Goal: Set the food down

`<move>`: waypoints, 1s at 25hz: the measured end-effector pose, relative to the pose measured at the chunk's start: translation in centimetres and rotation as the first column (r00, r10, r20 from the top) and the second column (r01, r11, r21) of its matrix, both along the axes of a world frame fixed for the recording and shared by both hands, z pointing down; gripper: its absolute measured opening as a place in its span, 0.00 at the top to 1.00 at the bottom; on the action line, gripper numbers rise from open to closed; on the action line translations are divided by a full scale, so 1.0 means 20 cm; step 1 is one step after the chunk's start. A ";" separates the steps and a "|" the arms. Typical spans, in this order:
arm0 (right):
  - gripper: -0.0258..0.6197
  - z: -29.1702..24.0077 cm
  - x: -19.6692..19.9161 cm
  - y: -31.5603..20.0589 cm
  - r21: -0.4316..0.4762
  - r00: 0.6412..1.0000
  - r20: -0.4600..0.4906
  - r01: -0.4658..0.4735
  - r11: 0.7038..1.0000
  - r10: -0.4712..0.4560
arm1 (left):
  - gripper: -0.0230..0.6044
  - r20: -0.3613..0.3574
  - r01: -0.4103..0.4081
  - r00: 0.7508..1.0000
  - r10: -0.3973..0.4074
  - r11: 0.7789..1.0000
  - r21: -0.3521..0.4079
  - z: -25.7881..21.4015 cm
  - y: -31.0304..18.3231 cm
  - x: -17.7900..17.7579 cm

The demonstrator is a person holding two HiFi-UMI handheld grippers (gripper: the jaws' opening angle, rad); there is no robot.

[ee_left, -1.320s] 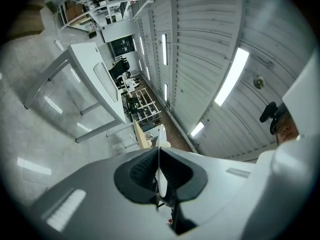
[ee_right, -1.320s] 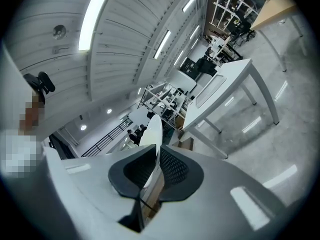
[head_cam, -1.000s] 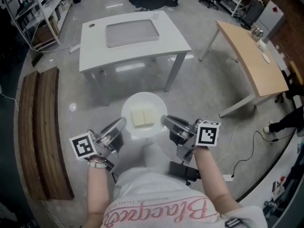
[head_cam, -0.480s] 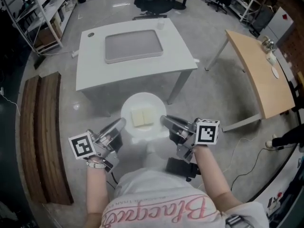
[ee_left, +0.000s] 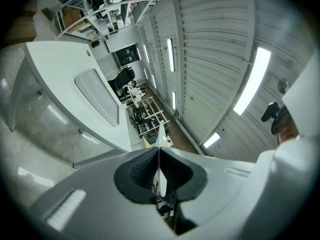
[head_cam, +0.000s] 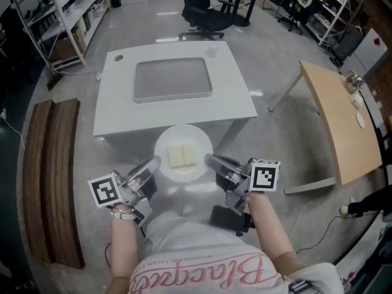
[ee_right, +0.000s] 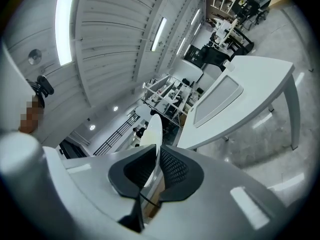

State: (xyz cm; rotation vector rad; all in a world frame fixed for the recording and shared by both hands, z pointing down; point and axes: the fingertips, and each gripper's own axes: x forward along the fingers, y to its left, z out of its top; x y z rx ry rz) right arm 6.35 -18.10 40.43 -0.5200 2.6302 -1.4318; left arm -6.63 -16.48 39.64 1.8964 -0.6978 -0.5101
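A: Jaws?
B: left gripper (head_cam: pixel 152 163) and right gripper (head_cam: pixel 210 159) both clamped narrow on plate (head_cam: pixel 184 135) rim, opposite sides.
A: Food?
B: Two pale slices (head_cam: pixel 182 156) on plate, between jaws; white table (head_cam: pixel 236 97) just ahead.

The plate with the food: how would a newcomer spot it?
Start at the white table bearing a grey tray. Just before its near edge, a round white plate is pinched at its rim between the left gripper and the right gripper. Only it carries two pale yellow slabs.
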 end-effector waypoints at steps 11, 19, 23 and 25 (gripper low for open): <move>0.93 0.04 -0.04 -0.14 -0.030 0.998 0.028 0.048 0.998 -0.048 | 0.94 0.022 0.036 0.999 -0.036 0.999 -0.009 0.04 -0.24 -0.06; 0.92 0.10 -0.07 -0.43 -0.045 0.999 -0.034 0.007 0.999 -0.009 | 0.94 0.028 0.018 0.999 -0.017 1.000 -0.019 0.08 -0.57 -0.08; 0.91 0.14 -0.09 -0.65 -0.046 0.996 -0.087 -0.017 0.999 0.013 | 0.94 0.070 0.019 0.997 -0.016 0.999 -0.045 0.12 -0.79 -0.10; 0.91 0.18 -0.12 -0.76 -0.059 0.991 -0.133 -0.030 0.998 0.022 | 0.94 0.142 0.017 0.990 -0.010 0.998 -0.054 0.16 -0.90 -0.14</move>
